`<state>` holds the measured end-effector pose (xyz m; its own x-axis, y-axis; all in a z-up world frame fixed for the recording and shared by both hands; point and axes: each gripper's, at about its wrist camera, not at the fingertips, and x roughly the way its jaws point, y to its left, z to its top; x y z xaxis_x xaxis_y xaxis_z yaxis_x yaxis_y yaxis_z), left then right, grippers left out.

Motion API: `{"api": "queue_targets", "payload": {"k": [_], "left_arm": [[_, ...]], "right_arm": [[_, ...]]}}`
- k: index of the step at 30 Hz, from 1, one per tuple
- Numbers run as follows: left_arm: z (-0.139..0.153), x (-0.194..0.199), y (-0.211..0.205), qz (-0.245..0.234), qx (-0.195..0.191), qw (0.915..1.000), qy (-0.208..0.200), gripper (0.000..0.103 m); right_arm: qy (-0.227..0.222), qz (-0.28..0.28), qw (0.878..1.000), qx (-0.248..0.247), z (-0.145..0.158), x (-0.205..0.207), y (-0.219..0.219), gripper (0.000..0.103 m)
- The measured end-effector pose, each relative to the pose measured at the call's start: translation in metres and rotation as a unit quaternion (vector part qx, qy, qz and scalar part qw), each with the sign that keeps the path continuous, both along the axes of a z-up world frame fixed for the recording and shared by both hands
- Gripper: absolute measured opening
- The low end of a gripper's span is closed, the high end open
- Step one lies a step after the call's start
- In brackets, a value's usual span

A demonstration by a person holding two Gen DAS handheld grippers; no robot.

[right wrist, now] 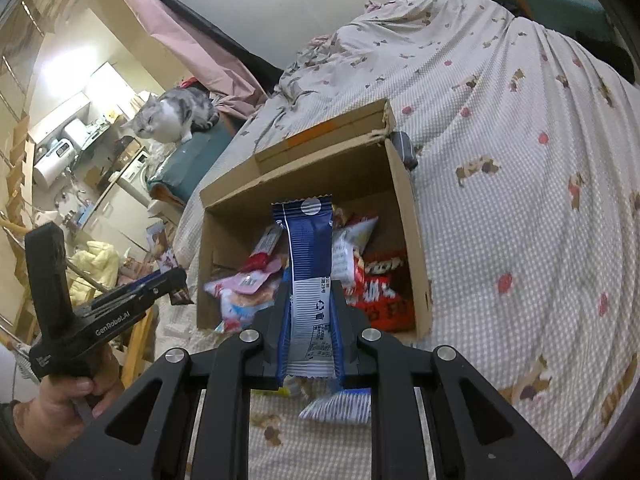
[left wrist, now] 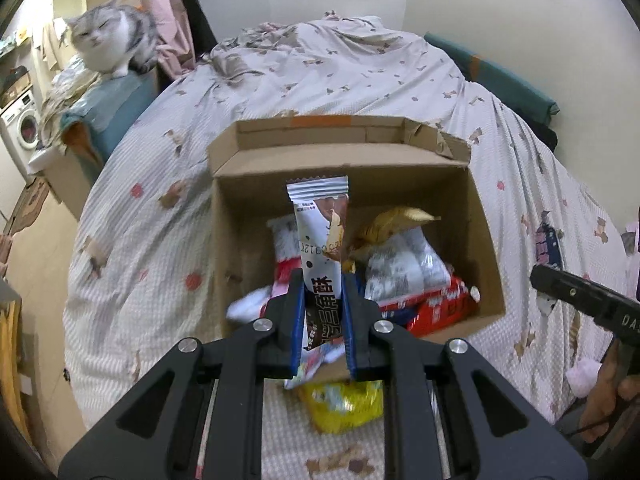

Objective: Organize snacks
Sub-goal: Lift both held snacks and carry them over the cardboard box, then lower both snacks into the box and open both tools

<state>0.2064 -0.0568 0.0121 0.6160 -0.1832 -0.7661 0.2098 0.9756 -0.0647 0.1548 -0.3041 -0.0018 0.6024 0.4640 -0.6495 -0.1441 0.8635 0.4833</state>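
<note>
Grey-and-white, a tabby cat (left wrist: 108,42) sits on a teal cushion at the far left, well apart from the work; nearer in, the left tool (left wrist: 323,280) is pinching a long white-and-brown foil snack bar (left wrist: 322,232) at its lower part, so the bar's long axis runs forward along the fingers and its crimped top end leans out over the open brown cardboard box (left wrist: 486,240); that box rests on the bed's pale patterned quilt (left wrist: 160,160) and already holds a jumble of red, white and gold snack packets (left wrist: 404,264); a yellow crinkled snack packet (left wrist: 342,404) lies loose on the quilt just under this tool; to the right, the right tool (right wrist: 310,296) is pinching a long blue-and-white foil snack bar (right wrist: 306,248) the same way, top end pointing toward the box mouth; both bars lie straight ahead of their tools with the box directly beyond and below; neither hand looks clearly nearer, so either could probably let go first, once its bar hangs clear inside the near wall.
</note>
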Motion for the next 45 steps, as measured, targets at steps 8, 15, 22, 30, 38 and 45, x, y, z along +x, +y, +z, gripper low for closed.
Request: {"api": "queue_targets", "payload": {"k": [8,15,22,30,38,45], "left_arm": [[-0.023,0.023,0.004,0.006,-0.014,0.9998,0.01,0.014],[-0.037,0.03,0.013,0.026,-0.037,0.9981,0.042,0.014],[-0.04,0.03,0.012,0.029,-0.026,0.9985,0.038,0.014],[-0.041,0.032,0.018,0.042,-0.02,0.9984,0.032,0.014],[-0.041,0.032,0.019,0.043,-0.024,0.9983,0.032,0.014],[-0.045,0.033,0.018,0.042,-0.031,0.9976,0.046,0.014]], "right_arm": [[0.022,-0.019,0.999,-0.022,-0.019,0.027,-0.007,0.018],[0.021,-0.012,0.999,-0.041,-0.03,0.047,0.0,0.018],[0.026,-0.007,0.999,-0.04,-0.036,0.059,0.005,0.018],[0.031,-0.002,0.999,-0.042,-0.039,0.062,0.01,0.018],[0.03,-0.004,0.999,-0.04,-0.037,0.062,0.009,0.019],[0.034,-0.009,0.999,-0.027,-0.038,0.063,0.005,0.022]]}}
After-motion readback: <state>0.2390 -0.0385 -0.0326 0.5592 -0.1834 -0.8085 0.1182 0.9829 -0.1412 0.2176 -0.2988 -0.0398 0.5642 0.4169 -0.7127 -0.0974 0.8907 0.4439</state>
